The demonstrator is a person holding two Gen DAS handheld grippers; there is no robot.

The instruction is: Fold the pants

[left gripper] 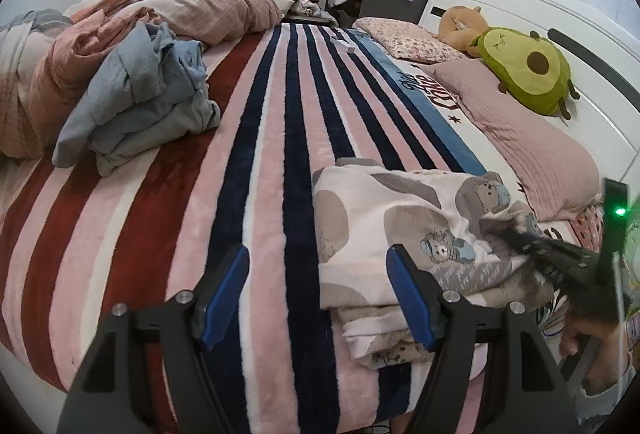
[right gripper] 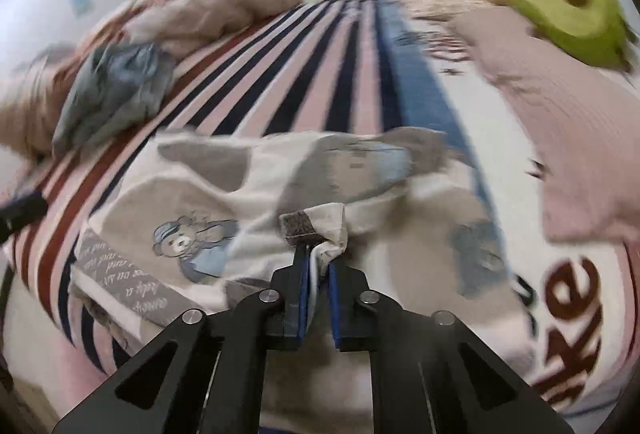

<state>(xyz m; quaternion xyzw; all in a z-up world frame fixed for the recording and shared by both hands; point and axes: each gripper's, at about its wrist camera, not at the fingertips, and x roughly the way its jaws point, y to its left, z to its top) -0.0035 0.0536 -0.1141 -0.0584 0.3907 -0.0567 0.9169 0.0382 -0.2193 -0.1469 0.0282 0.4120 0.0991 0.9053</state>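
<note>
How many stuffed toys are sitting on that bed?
2, both by the headboard: a green avocado plush on the pink pillow, and a tan plush just behind it. Others may be hidden under the bedding.

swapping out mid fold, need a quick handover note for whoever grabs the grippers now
Right gripper: shut on a bunched edge of the bear-print pants, fabric pinched between its fingers.
Left gripper: open, holding nothing, above the striped blanket at the pants' left edge.
Pants: lying partly folded in layers at the near edge of the bed, beside the pink pillow.
Done: some layers are already stacked.
Left: probably carry the pinched edge across, flatten, and finish the fold. The blue-grey clothes pile sits untouched further back.
</note>
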